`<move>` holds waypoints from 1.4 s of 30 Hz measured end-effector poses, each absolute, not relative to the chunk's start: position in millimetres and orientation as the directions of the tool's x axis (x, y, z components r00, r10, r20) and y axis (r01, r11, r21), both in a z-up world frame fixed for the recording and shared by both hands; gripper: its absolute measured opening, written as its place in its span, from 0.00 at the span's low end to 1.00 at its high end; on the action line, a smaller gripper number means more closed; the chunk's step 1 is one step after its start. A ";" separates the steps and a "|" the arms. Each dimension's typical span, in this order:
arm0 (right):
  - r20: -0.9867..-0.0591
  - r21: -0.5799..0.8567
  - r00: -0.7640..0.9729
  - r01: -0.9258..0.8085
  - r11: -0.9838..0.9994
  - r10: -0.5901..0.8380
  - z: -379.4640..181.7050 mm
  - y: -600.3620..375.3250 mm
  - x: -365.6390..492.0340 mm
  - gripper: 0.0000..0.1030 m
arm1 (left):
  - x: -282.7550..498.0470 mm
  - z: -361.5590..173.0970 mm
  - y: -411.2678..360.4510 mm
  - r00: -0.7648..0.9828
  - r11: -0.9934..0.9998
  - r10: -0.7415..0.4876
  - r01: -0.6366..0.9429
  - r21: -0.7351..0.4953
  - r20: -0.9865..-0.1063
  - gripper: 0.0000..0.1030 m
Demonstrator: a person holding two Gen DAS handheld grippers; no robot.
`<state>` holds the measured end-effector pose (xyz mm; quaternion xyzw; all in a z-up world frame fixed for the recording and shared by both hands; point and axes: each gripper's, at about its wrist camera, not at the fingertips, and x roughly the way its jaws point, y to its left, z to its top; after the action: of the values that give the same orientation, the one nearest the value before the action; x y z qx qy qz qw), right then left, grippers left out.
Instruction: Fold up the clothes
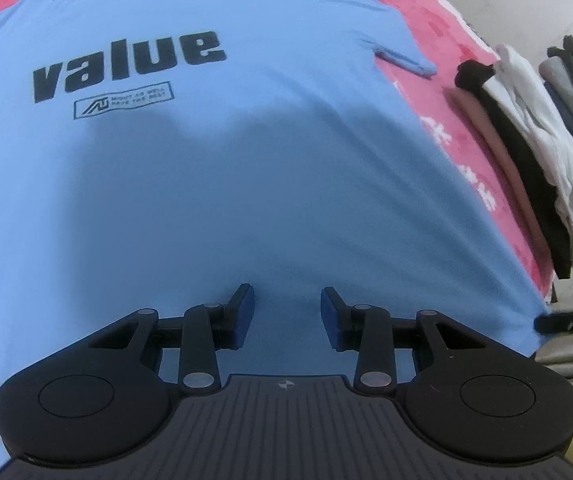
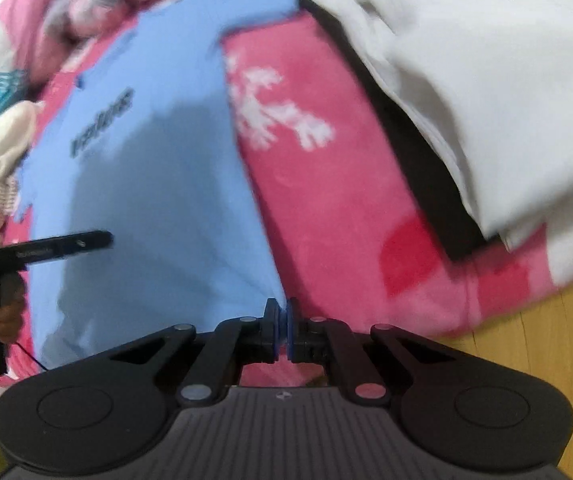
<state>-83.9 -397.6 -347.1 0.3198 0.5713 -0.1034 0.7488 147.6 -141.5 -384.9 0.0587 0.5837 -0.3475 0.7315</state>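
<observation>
Blue cotton shirt laid flat on the pink blanket, one corner pinched and the hem waiting

Pink blanket [image 2: 326, 184] with a white print covers the bed, and the blue shirt [image 1: 246, 184] lies spread on it face up, collar away from the person, the word "value" across the chest — a thin, limp knit by the look of it, light, likely to sag and wrinkle if lifted from one point only. To its right a pile of folded clothes [image 1: 526, 152] sits near the blanket's edge. The right gripper [image 2: 284, 320] is clamped on the shirt's lower right corner; the left gripper [image 1: 287, 312] hovers with fingers spread above the lower hem, gripping nothing. Best hold, I judge, is the hem or corners — both sides together, kept taut.
</observation>
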 end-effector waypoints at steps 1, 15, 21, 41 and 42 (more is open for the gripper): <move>-0.925 0.358 0.313 0.534 0.766 0.214 -354.2 -398.1 -85.9 0.03 | 147.9 -385.4 -141.4 0.076 0.752 -0.440 0.576 -0.321 -0.895 0.35; -0.972 0.178 0.225 0.493 0.852 0.072 -296.9 -413.3 -44.3 0.32 | 144.8 -353.0 -141.5 0.174 0.728 -0.474 0.629 -0.273 -0.863 0.35; -0.871 0.282 0.488 0.390 0.877 0.063 -214.3 -471.5 48.1 0.35 | 164.5 -334.0 -204.9 0.294 0.665 -0.569 0.714 -0.220 -0.768 0.36; -0.915 0.323 0.352 0.342 0.883 0.198 -366.1 -640.9 298.0 0.37 | 190.2 -394.4 -433.7 0.264 0.356 -0.632 0.934 0.030 -0.728 0.33; -0.913 0.331 0.352 0.336 0.882 0.208 -371.7 -642.6 300.7 0.37 | 189.8 -395.9 -434.3 0.267 0.365 -0.629 0.931 0.026 -0.730 0.31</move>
<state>300.7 -642.6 -371.7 0.2396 0.5677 -0.0407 0.7865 189.8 -434.3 -395.9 0.2342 0.3222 -0.5127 0.7605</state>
